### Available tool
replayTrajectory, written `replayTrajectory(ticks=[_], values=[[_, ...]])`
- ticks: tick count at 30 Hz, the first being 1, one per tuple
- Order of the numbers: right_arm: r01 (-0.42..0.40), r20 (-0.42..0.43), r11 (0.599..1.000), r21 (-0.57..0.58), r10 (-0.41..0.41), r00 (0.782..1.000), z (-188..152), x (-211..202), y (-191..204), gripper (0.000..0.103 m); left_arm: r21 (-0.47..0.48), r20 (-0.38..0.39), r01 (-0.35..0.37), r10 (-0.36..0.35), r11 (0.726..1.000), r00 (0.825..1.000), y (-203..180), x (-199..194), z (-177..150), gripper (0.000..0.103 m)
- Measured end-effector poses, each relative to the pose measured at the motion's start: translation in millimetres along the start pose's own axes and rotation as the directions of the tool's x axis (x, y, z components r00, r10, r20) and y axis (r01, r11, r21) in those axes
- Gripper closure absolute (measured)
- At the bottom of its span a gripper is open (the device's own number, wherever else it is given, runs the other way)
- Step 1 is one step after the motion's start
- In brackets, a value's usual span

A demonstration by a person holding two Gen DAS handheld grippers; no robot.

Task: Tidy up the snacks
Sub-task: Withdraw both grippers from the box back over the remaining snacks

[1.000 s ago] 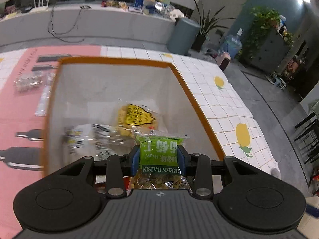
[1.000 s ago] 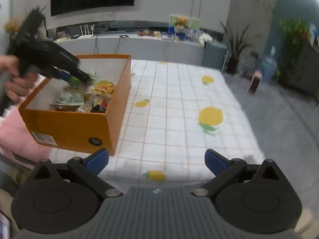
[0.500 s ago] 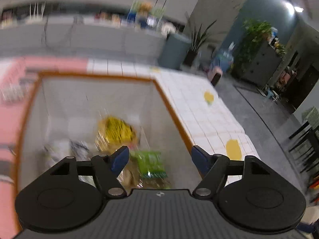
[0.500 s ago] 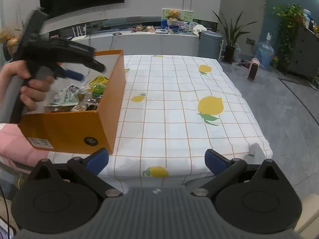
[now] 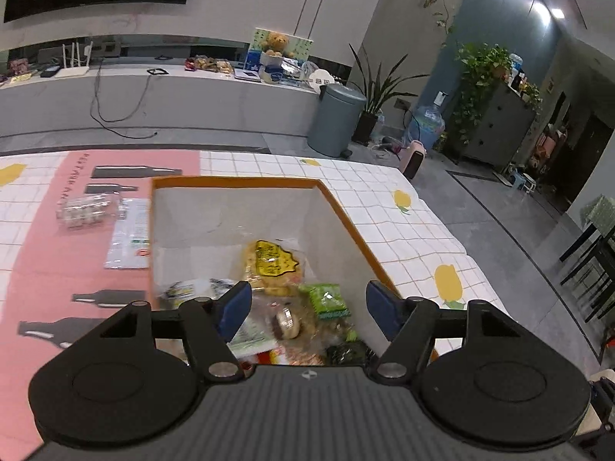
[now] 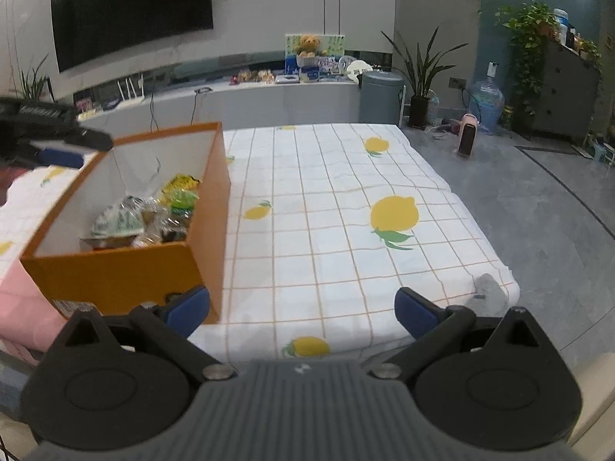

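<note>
Big room with grey floor, and the table [image 6: 346,230] has a white checked cloth with lemons on it, plus a pink mat [image 5: 57,269] on the left side. The orange box [image 6: 127,269] sits on the table with the snacks piled inside, green raisin pack [image 5: 326,300] lying loose next to a yellow bag [image 5: 271,265]. Left gripper [image 5: 307,307] hangs above the box pointing down into it; its fingers just opened and closed back slightly, standing apart with nothing between them. Right gripper [image 6: 301,307] is over the near table edge, fingers wide apart, empty. Clear plastic packs [image 5: 88,211] lie on the mat beside the box.
</note>
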State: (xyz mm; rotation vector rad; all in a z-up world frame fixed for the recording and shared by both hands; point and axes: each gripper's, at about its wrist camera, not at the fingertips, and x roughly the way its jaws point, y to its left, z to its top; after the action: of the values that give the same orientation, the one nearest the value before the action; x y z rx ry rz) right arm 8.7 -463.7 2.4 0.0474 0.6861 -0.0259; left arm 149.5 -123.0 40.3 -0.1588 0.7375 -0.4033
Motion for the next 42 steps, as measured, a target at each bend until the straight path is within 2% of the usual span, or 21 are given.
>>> replayTrajectory(ticks=[6, 14, 20, 25, 28, 34, 38, 42], values=[[-0.074, -0.008, 0.994, 0.084, 0.075, 0.997, -1.7, -9.7, 17.8, 0.003, 0.009, 0.006, -0.01, 0.01, 1.0, 1.0, 14.1, -29.5, -5.9, 0.023], [-0.09, 0.036, 0.99, 0.108, 0.086, 0.996, -6.2, -22.8, 43.6, 0.003, -0.015, 0.039, 0.027, -0.027, 1.0, 0.999, 48.4, -79.9, -17.5, 0.023], [-0.084, 0.119, 0.995, 0.048, 0.078, 0.99, 4.3, -43.3, 67.5, 0.003, -0.006, 0.065, 0.016, -0.016, 1.0, 0.998, 76.9, -110.0, -32.6, 0.023], [-0.156, 0.18, 0.987, 0.027, 0.149, 0.972, 20.6, -55.4, 92.1, 0.003, -0.009, 0.106, -0.04, 0.041, 0.999, 0.994, 98.5, -123.4, -47.7, 0.023], [-0.208, 0.203, 0.978, 0.007, 0.202, 0.958, 28.3, -55.0, 107.0, 0.003, 0.028, 0.125, -0.064, 0.06, 0.998, 0.99, 103.3, -131.1, -59.7, 0.023], [-0.252, 0.198, 0.967, -0.041, 0.255, 0.946, 36.9, -44.5, 145.2, 0.003, 0.095, 0.15, -0.132, 0.116, 0.987, 0.982, 108.9, -133.8, -80.2, 0.023], [-0.278, 0.193, 0.957, -0.083, 0.289, 0.938, 37.7, -35.9, 168.8, 0.003, 0.052, 0.089, -0.093, 0.088, 0.994, 0.992, 127.5, -128.9, -89.6, 0.023], [-0.287, 0.184, 0.948, -0.134, 0.309, 0.933, 36.7, -23.3, 190.2, 0.003, 0.048, 0.083, -0.105, 0.101, 0.993, 0.991, 141.4, -122.9, -96.6, 0.023]])
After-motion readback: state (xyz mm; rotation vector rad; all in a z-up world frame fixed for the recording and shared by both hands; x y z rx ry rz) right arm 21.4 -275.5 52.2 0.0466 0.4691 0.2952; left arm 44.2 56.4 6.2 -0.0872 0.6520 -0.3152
